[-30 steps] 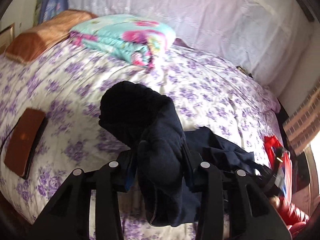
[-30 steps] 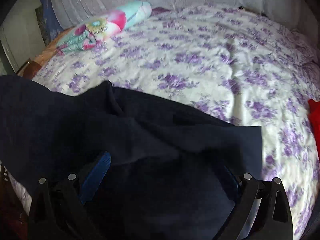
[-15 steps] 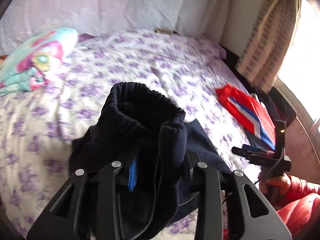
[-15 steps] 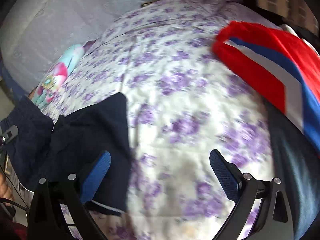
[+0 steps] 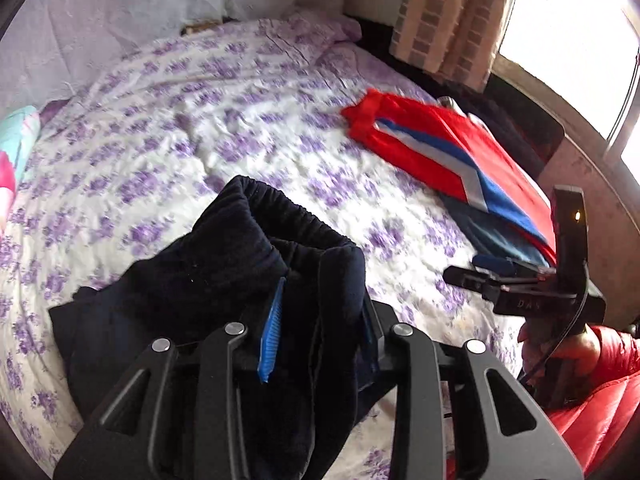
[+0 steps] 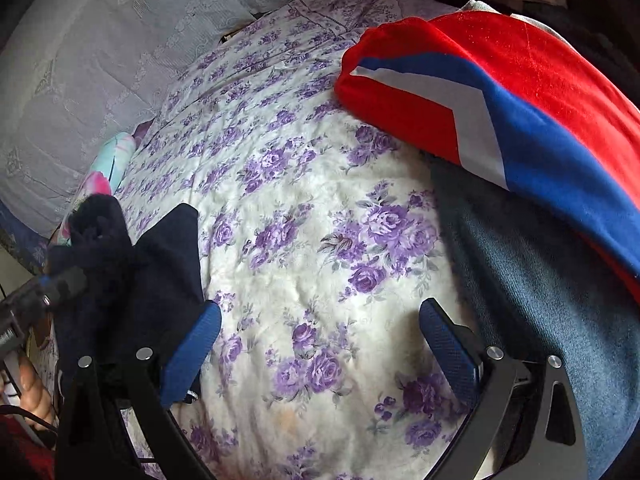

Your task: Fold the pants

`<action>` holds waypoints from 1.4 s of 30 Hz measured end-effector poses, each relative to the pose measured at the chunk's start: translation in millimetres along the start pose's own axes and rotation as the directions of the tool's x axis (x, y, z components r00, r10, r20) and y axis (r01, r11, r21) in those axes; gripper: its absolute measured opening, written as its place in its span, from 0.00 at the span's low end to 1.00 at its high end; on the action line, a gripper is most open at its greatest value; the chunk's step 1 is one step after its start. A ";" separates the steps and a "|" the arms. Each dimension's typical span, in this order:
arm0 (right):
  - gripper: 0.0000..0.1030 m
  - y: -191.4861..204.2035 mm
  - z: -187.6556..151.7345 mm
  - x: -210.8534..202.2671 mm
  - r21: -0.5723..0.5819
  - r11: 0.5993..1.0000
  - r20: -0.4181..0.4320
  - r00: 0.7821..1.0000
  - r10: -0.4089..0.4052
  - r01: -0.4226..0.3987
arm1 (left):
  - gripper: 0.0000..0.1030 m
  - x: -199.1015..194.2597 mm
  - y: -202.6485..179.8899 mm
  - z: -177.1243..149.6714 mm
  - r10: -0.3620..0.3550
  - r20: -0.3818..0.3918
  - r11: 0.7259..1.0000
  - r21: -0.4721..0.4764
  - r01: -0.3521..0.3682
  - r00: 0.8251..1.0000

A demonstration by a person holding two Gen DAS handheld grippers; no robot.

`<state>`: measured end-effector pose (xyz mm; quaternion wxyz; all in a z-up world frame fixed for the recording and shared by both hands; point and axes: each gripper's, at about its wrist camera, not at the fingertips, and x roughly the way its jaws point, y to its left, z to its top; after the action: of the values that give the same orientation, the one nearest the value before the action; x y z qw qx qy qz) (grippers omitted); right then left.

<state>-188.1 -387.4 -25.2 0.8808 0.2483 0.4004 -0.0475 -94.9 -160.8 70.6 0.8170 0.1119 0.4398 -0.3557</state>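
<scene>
The dark navy pants [image 5: 224, 280] are bunched up, elastic waistband uppermost, with the rest of them trailing on the flowered bed cover [image 5: 240, 120]. My left gripper [image 5: 320, 320] has a thick wad of that cloth between its pads; they still press on it while the jaws are opening slightly. In the right wrist view the pants [image 6: 160, 264] lie at the left, where the left gripper [image 6: 52, 292] grips them. My right gripper [image 6: 320, 340] stands wide open over bare bed cover with nothing between its fingers. It also shows as the right gripper [image 5: 492, 272] in the left wrist view.
A folded red garment [image 6: 500, 80] with blue and white stripes lies on folded denim [image 6: 540, 300] at the bed's right side. A teal flowered blanket [image 6: 108, 164] sits far left. A curtain [image 5: 448, 20] hangs behind the bed. A red sleeve [image 5: 600, 380] holds the right gripper.
Both grippers swung right across the bed. The right gripper, draped in pants cloth a second ago, now stands free of it. The left gripper kept its hold and carried the pants along.
</scene>
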 end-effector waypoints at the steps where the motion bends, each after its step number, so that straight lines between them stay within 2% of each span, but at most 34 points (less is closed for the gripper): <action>1: 0.96 -0.3 1.3 1.5 0.002 1.000 0.000 1.000 0.003 -0.003 | 0.45 15.4 -5.7 -3.6 -0.044 -0.070 0.999 0.009 0.045 0.997; 3: 0.96 1.8 3.3 4.0 -0.005 1.000 -0.001 1.000 0.006 -0.006 | 0.55 36.0 -15.9 -11.7 -0.091 -0.180 0.995 0.021 0.096 0.979; 4: 0.96 5.0 4.3 4.8 -0.019 1.000 -0.002 1.000 0.012 -0.012 | 0.64 32.8 -21.1 -13.1 -0.067 -0.167 0.996 0.053 0.076 0.984; 6: 0.96 14.7 7.5 4.4 -0.060 0.998 0.003 1.000 0.021 -0.021 | 0.79 9.7 -23.9 -10.3 -0.014 -0.071 0.996 0.092 0.021 0.997; 7: 0.96 20.9 9.8 4.4 -0.081 0.996 0.006 1.000 0.026 -0.025 | 0.84 -1.7 -20.0 -9.1 -0.007 -0.030 0.997 0.082 0.010 1.000; 9: 0.96 35.9 16.0 3.1 -0.129 0.991 0.014 0.999 0.042 -0.040 | 0.89 -27.7 -1.5 -7.5 0.007 0.044 1.000 0.014 -0.007 0.999; 12: 0.96 67.6 30.0 7.2 -0.200 0.976 0.015 0.996 0.092 -0.087 | 0.91 -51.2 47.1 -16.6 0.075 0.055 0.985 -0.162 -0.065 0.996; 14: 0.96 94.2 40.0 13.2 -0.257 0.960 0.016 0.992 0.122 -0.114 | 0.91 -54.0 83.4 -34.6 0.092 0.003 0.954 -0.286 -0.087 0.996; 17: 0.96 135.8 50.2 22.1 -0.332 0.930 0.011 0.985 0.171 -0.157 | 0.91 -49.7 114.4 -68.0 0.123 -0.082 0.915 -0.377 -0.145 0.989; 18: 0.96 149.3 50.6 28.3 -0.366 0.920 0.002 0.988 0.152 -0.141 | 0.91 -43.8 115.6 -77.5 0.121 -0.117 0.913 -0.377 -0.157 0.986; 20: 0.96 171.3 48.2 59.1 -0.449 0.893 -0.052 0.998 0.017 -0.039 | 0.91 -17.9 110.7 -94.8 0.109 -0.242 0.929 -0.322 -0.185 0.964; 21: 0.96 171.4 47.1 72.7 -0.460 0.888 -0.068 0.997 -0.021 -0.013 | 0.95 -5.2 101.3 -103.4 0.162 -0.275 0.942 -0.241 -0.231 0.948; 22: 0.97 164.3 47.6 93.5 -0.442 0.897 -0.089 0.995 -0.052 0.008 | 0.96 0.0 91.7 -108.5 0.209 -0.251 0.948 -0.184 -0.259 0.945; 23: 0.97 155.7 51.3 105.3 -0.402 0.915 -0.108 0.993 -0.048 0.000 | 0.96 1.5 84.5 -112.1 0.245 -0.203 0.948 -0.156 -0.278 0.948; 25: 0.97 140.9 60.6 114.2 -0.348 0.938 -0.131 0.991 -0.038 -0.010 | 0.96 4.4 79.8 -112.4 0.266 -0.191 0.942 -0.156 -0.297 0.945; 27: 0.96 141.8 65.8 105.9 -0.369 0.929 -0.119 0.992 -0.042 -0.005 | 0.96 2.7 78.9 -112.1 0.262 -0.191 0.945 -0.147 -0.291 0.946; 29: 0.96 148.4 66.1 72.3 -0.401 0.916 -0.024 0.999 -0.024 0.013 | 0.96 -6.8 78.6 -109.3 0.254 -0.192 0.945 -0.157 -0.285 0.948; 32: 0.96 166.4 53.2 23.5 -0.482 0.875 0.038 0.996 0.076 -0.048 | 0.96 -35.1 81.2 -110.4 0.284 -0.103 0.935 -0.189 -0.299 0.953; 34: 0.96 173.9 32.5 19.5 -0.543 0.838 -0.002 0.998 0.062 -0.053 | 0.96 -34.5 88.8 -112.8 0.287 -0.114 0.927 -0.217 -0.306 0.951; 36: 0.96 170.2 3.1 41.7 -0.606 0.795 -0.100 0.994 -0.048 -0.022 | 0.96 -18.4 101.9 -119.6 0.277 -0.186 0.913 -0.254 -0.318 0.943; 37: 0.96 158.5 -9.6 51.4 -0.589 0.807 -0.150 0.986 -0.072 -0.031 | 0.96 -9.6 107.5 -123.6 0.248 -0.215 0.912 -0.278 -0.302 0.945; 38: 0.97 138.6 -14.6 52.1 -0.486 0.871 -0.185 0.983 -0.016 -0.077 | 0.96 -4.2 113.6 -129.0 0.190 -0.222 0.908 -0.330 -0.257 0.956; 39: 0.97 122.0 -15.5 51.6 -0.383 0.916 -0.213 0.976 0.036 -0.117 | 0.96 -4.7 118.4 -130.8 0.162 -0.214 0.901 -0.365 -0.233 0.963; 40: 0.97 110.7 -15.6 51.7 -0.315 0.938 -0.249 0.966 0.066 -0.145 | 0.96 -6.2 120.7 -132.6 0.144 -0.208 0.898 -0.383 -0.216 0.968; 41: 0.97 107.5 -15.4 47.9 -0.316 0.937 -0.254 0.965 0.069 -0.150 | 0.96 -9.6 120.2 -133.2 0.149 -0.203 0.897 -0.385 -0.218 0.968; 42: 0.96 108.9 -14.8 42.3 -0.339 0.931 -0.240 0.969 0.057 -0.139 | 0.96 -18.3 120.3 -131.0 0.202 -0.182 0.893 -0.370 -0.257 0.962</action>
<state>-138.9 -280.6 -20.8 0.8609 0.1098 0.4870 0.0980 -103.5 -0.1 -7.5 0.8264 0.0227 0.5413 -0.1533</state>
